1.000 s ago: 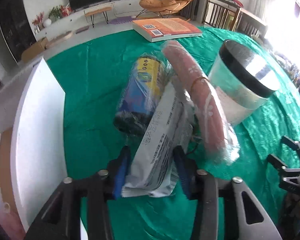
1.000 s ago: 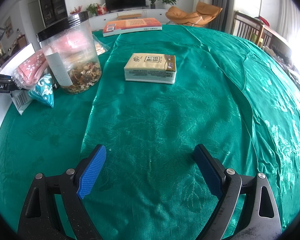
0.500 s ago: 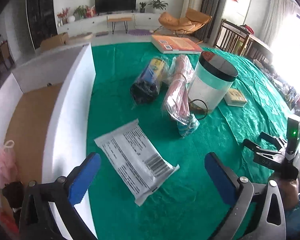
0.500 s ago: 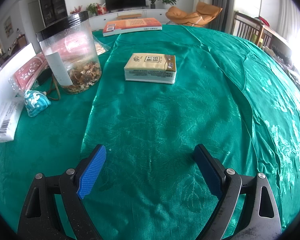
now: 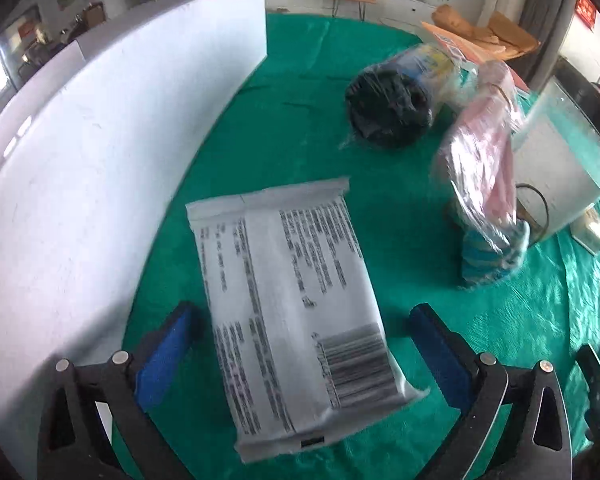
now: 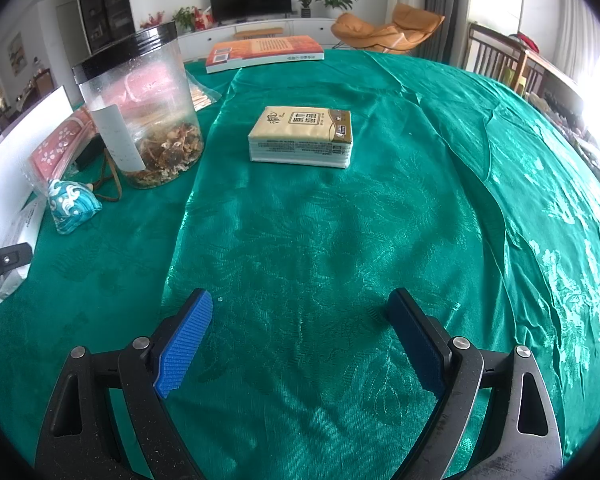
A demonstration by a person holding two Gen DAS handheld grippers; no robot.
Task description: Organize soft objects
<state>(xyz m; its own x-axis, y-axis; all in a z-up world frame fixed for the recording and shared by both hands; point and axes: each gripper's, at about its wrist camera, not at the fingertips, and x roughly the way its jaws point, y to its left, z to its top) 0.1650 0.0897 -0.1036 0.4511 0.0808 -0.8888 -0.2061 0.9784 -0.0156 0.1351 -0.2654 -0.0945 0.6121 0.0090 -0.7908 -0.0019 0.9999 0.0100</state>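
The left gripper (image 5: 300, 344) hung with its jaws spread wide, a flat white wipes packet (image 5: 296, 316) lying on the green tablecloth (image 5: 300, 120) between the blue pads (image 5: 162, 354) — touched by neither. Just left of it rose the white box wall (image 5: 100, 160), leaving only a narrow strip of cloth beside the left pad. Beyond lay a dark rolled bundle in clear wrap (image 5: 396, 100), a pink bagged item (image 5: 488, 168) resting against the clear jar (image 5: 560, 160), and a small teal pouch (image 5: 488, 256). The right gripper (image 6: 300, 340) was also released, over bare cloth — a tissue pack (image 6: 302, 136) lay well ahead, with open cloth all round it.
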